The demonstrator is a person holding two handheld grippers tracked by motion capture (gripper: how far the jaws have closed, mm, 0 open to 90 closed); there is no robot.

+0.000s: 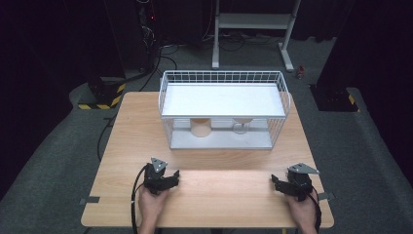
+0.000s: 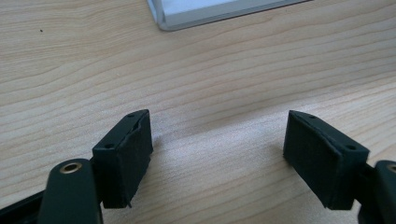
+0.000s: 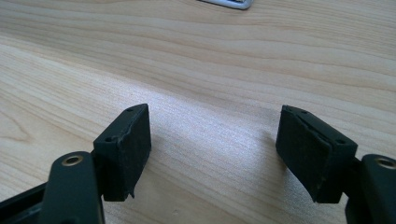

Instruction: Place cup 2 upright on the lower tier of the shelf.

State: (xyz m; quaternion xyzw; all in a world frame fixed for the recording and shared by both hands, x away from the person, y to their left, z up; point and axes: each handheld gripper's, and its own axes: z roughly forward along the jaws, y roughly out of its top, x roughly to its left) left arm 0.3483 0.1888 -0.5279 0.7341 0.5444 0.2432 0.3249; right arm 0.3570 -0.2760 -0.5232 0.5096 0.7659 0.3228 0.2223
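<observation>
High view: your left gripper (image 1: 171, 176) and right gripper (image 1: 277, 183) rest open, empty (jaws apart).
Reach: approach the cup (image 1: 200, 126) level, under the rack (image 1: 221, 73) shelf.

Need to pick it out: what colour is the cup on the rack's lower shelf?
Pale beige cup; the high view shows it best.

two grippers: left (image 1: 171, 176), right (image 1: 275, 183); one wire rack (image 1: 224, 78); one cup (image 1: 200, 126); one bowl (image 1: 242, 123); one table (image 1: 136, 131).
</observation>
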